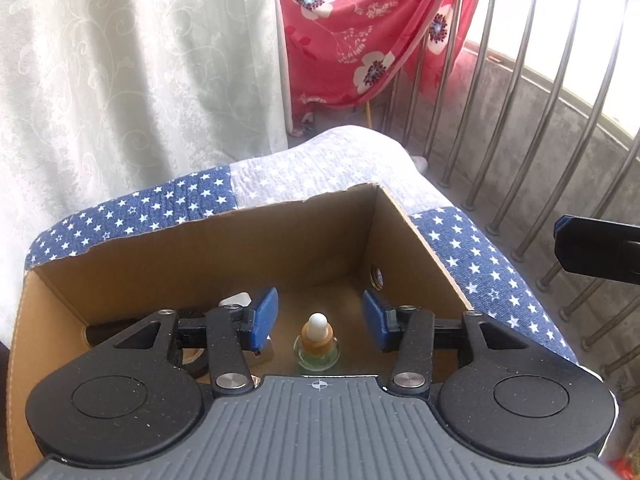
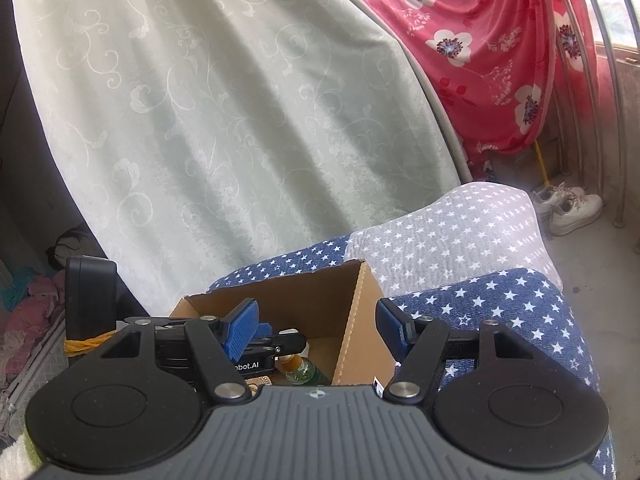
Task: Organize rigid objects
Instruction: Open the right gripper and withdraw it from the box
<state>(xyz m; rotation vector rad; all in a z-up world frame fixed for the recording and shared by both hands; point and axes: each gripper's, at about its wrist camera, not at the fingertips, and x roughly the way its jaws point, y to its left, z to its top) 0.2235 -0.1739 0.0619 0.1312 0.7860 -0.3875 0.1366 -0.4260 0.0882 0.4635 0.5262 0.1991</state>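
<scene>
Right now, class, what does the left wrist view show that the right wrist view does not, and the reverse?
Left wrist only: the cardboard box floor in full, with the small dropper bottle standing upright between the left gripper's open jaws, untouched, and a long row of metal railing bars.

Right wrist only: white sneakers on the floor, and the right gripper, open, above the box's right wall.

Both: the box, the bottle, the star-patterned cloth, the pale curtain and the red floral fabric.
</scene>
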